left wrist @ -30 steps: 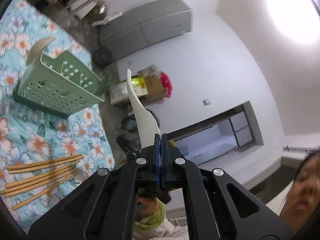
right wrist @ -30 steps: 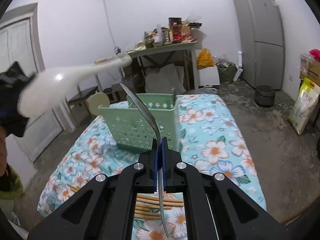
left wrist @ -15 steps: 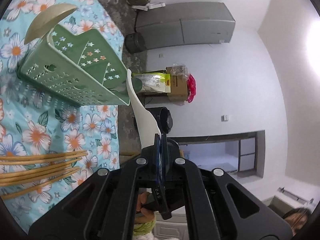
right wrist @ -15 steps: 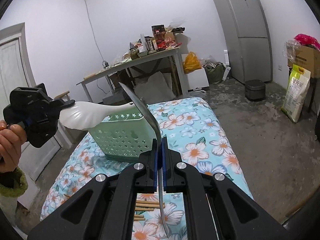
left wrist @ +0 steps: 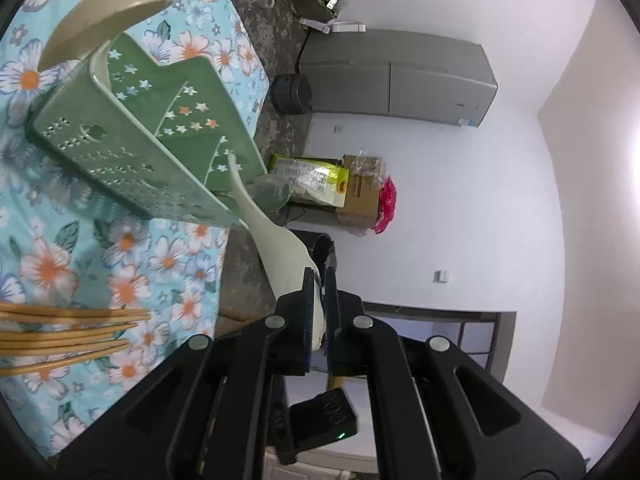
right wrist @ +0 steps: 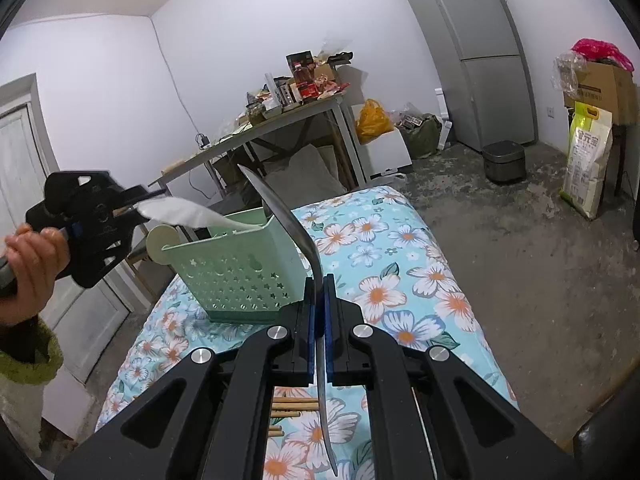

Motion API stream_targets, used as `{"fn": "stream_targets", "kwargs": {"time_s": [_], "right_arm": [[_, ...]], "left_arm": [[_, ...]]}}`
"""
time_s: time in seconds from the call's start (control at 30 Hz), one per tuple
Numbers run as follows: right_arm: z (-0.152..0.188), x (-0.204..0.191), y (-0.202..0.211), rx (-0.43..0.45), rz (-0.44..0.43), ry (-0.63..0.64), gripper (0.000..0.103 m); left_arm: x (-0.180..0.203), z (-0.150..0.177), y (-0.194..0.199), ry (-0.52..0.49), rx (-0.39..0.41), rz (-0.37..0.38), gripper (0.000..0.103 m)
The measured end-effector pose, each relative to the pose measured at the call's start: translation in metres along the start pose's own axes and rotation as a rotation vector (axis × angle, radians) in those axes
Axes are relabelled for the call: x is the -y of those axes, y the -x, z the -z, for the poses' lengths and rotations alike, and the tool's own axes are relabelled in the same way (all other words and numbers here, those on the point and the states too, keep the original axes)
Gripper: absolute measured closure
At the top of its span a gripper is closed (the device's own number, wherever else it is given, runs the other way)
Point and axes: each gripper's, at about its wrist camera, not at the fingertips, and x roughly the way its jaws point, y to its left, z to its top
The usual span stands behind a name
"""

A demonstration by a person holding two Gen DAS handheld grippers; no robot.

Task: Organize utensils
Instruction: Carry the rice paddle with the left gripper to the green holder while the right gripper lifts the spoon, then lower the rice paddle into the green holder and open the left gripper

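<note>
Now my left gripper (left wrist: 316,312), clenched on the broad end of the white rice paddle (left wrist: 280,256), has swung in until the paddle's thin handle tip pokes over the rim of the green caddy (right wrist: 236,268) on the flowered tabletop (right wrist: 420,280); the drop looks close. My right gripper (right wrist: 318,332) pinches a metal spoon (right wrist: 288,224) just in front of the caddy. Wooden chopsticks (left wrist: 60,336) lie near the caddy, unsorted.

The green caddy (right wrist: 236,268) stands open-topped with bare floral cloth (right wrist: 404,264) beside it; chopsticks (left wrist: 60,334) lie nearer.
</note>
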Motion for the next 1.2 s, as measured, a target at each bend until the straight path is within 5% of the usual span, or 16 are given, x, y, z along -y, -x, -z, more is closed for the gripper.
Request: {"fn": "stream_targets", "kwargs": {"time_s": [0.13,0.63,1.03,1.2], "right_arm": [[0.000,-0.002,0.001,0.001,0.000,0.001,0.099],[0.001,-0.002,0.002,0.001,-0.001,-0.004,0.099],[-0.007,-0.011,0.000,0.018,-0.066,0.014,0.099],[-0.006,-0.010,-0.003,0.006,-0.078,0.011,0.099]], "left_arm": [[0.006,-0.012,-0.009,0.019,0.040,0.003,0.090],[0.009,-0.016,-0.014,-0.013,0.052,0.049,0.083],[0.010,0.050,0.026,-0.462,0.041,-0.093,0.059],[-0.037,0.076,0.015,-0.603,0.010,-0.312,0.054]]}}
